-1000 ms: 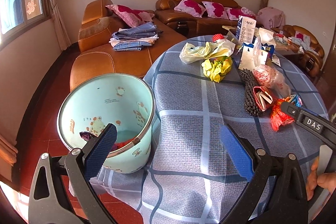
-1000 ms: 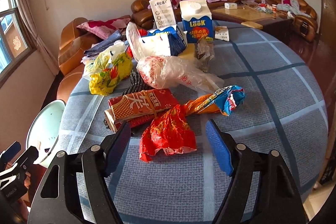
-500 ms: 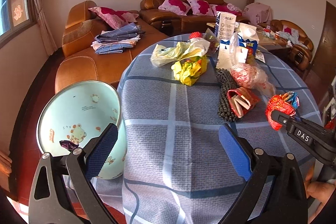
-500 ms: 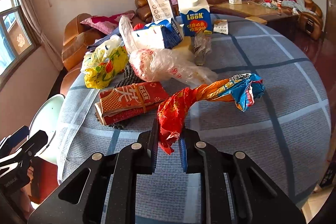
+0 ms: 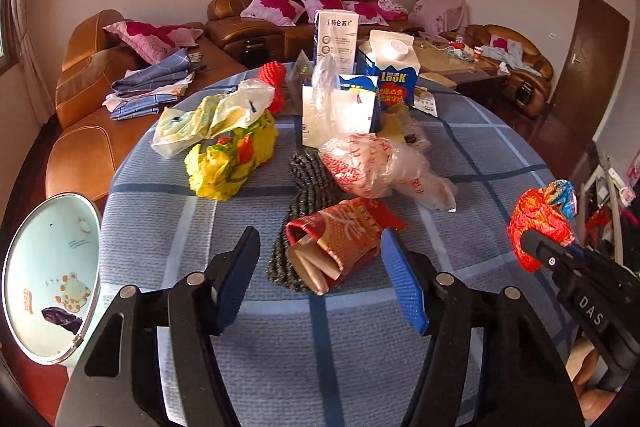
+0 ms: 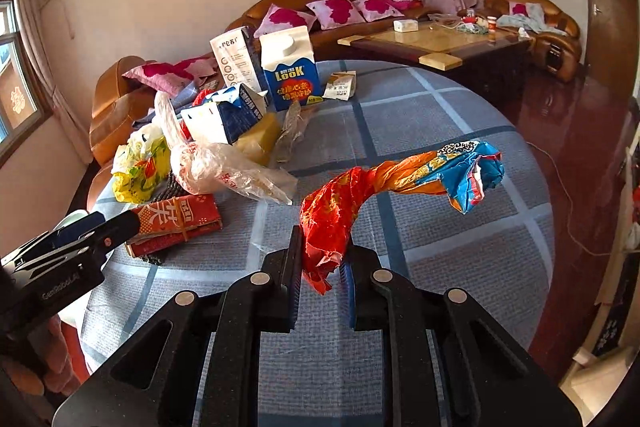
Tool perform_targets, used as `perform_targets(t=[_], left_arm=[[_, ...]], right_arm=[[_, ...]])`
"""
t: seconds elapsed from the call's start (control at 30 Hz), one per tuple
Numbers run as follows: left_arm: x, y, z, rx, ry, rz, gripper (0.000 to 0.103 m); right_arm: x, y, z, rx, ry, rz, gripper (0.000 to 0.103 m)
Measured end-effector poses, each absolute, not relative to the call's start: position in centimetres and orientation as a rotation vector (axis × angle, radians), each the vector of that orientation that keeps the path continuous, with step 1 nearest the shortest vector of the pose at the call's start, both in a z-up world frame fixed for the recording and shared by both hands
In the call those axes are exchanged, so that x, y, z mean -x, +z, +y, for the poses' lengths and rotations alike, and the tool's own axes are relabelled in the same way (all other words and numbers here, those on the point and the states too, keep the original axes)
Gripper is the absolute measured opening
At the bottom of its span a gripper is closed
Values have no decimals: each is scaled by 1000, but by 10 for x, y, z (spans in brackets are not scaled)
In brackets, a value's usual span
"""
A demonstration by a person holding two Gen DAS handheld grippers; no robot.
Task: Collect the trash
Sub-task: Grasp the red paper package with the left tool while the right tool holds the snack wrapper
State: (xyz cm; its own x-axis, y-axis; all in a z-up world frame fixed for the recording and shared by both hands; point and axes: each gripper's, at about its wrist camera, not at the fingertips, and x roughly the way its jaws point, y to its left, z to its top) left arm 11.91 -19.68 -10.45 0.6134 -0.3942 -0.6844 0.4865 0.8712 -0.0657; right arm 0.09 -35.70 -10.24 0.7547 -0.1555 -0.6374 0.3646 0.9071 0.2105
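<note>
Since a second ago the left hand-held gripper has swung away from the pale-green bin, which has slid from the middle of its view to the lower left edge, and it now faces the red packet at the centre. Its jaws, wide apart then, are closing, with the packet's near end between the blue pads but not yet pinched. The right hand-held gripper, open over the red and blue wrapper back then, is now clamped on the wrapper's red end, and the wrapper hangs clear of the surface, its blue tail reaching toward the right of the frame.

To finish the left grasp well, I would bring the pads further along the packet's sides before they meet (the open mouth with folded paper inside looks likely to crush or spill if only the lip is caught). The packet lies on a dark knitted mat, so the lower edges of the pads should stay above that fabric, or it may be dragged up too. The clear plastic bag just behind touches the packet's far end and could snag. The wrapper then needs carrying across to the bin at the left.
</note>
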Motion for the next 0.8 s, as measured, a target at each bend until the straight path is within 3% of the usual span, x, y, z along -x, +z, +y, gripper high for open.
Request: perform_targets(t=[0.13, 0.2, 0.33, 0.4, 0.5, 0.8], left_arm=[[-132, -120, -213, -129, -511, 824, 61], [-136, -129, -216, -136, -501, 847, 52], [-131, -130, -213, -153, -516, 817, 47], [-128, -126, -209, -145, -528, 800, 37], [-121, -116, -201, -124, -558, 790, 31], [-91, -107, -178, -121, -591, 765, 27]], right_arm=[[4, -102, -361, -359, -288, 651, 18], [6, -100, -362, -368, -284, 645, 18], [9, -96, -360, -377, -282, 628, 18], [11, -95, -359, -377, -281, 620, 18], [12, -92, -354, -369, -281, 610, 18], [16, -85, -343, -351, -286, 594, 18]])
